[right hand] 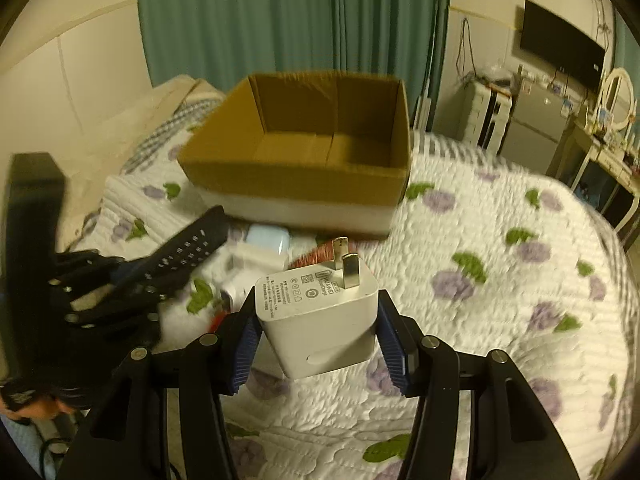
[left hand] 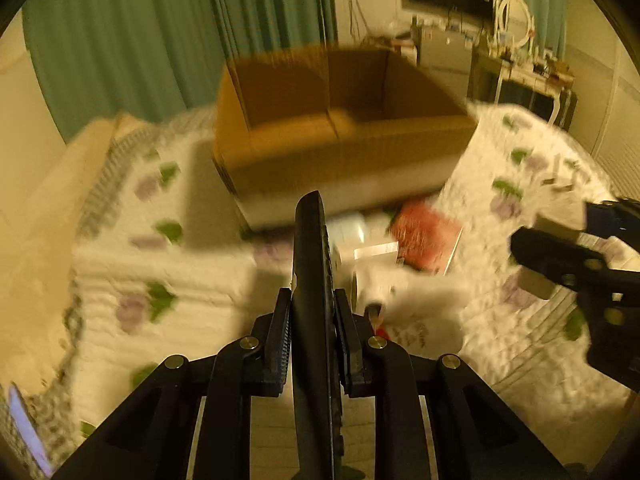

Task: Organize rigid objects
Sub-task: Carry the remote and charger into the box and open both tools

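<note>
My left gripper (left hand: 313, 312) is shut on a black remote control (left hand: 310, 248), held on edge above the bed; it also shows in the right wrist view (right hand: 188, 248). My right gripper (right hand: 316, 320) is shut on a white charger plug (right hand: 320, 312), prongs up; it shows at the right of the left wrist view (left hand: 538, 280). An open, empty cardboard box (right hand: 296, 168) stands on the bed beyond both grippers, also in the left wrist view (left hand: 340, 136). In front of the box lie a white earbud case (right hand: 266, 240), a white box (left hand: 348, 232) and a red booklet (left hand: 428, 236).
The bed has a white quilt (right hand: 500, 280) with purple flowers. Green curtains (right hand: 280, 20) hang behind it. A TV (right hand: 560, 48), a fridge and a dresser with a mirror stand at the far right. A pillow (left hand: 32, 240) lies at the left.
</note>
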Available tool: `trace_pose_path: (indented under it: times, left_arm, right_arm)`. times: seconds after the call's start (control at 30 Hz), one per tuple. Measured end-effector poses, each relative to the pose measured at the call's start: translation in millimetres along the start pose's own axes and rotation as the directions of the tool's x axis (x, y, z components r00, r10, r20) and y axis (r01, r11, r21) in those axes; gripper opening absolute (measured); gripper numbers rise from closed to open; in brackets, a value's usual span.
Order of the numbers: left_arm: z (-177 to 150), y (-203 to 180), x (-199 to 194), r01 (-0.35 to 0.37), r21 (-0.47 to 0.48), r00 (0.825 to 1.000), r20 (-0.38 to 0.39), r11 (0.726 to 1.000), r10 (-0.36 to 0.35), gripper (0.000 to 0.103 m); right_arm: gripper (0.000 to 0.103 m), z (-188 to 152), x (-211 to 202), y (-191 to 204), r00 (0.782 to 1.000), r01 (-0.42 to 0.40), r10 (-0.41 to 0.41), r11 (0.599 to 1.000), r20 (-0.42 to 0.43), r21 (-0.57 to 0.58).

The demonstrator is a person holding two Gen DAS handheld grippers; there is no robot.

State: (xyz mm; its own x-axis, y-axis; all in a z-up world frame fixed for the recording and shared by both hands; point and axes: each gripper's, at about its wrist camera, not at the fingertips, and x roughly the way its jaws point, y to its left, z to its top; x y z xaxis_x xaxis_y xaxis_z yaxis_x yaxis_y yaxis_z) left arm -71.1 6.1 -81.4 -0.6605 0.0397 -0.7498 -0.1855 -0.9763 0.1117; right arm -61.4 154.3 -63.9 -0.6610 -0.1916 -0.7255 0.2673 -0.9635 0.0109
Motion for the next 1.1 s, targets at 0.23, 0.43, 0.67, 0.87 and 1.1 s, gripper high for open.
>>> trace_pose_path:
  times: [0.23, 0.43, 0.67, 0.87, 1.1]
  left_arm:
    - [62, 16, -34, 0.001, -0.01, 0.992, 0.123, 1.0, 0.0, 0.019]
    - [121, 19, -11, -0.028, -0.013, 0.985, 0.167, 1.0, 0.03, 0.019]
    - [160, 22, 56, -0.038, -0.025, 0.991, 0.13, 0.999, 0.041, 0.019]
    - [155, 20, 89, -0.032, -0.007, 0.992, 0.12, 0.999, 0.032, 0.023]
    - [137, 21, 52, -0.064, 0.018, 0.982, 0.181, 0.998, 0.06, 0.066]
  right_arm:
    - [0.053, 64, -25, -6, 0.993, 0.004, 0.0, 0.999, 0.119, -0.037]
    - [0.053, 135, -2, -29, 0.984, 0.0, 0.003, 1.0, 0.178, -0.015]
    - [0.053, 173, 74, -50, 0.99, -0.011, 0.007, 1.0, 0.14, 0.027]
    - [0.054, 163, 115, -55, 0.993, -0.028, 0.025, 0.999, 0.119, 0.02]
    - [0.081, 158, 71, -54, 0.985, 0.036, -0.042, 0.999, 0.166, 0.038]
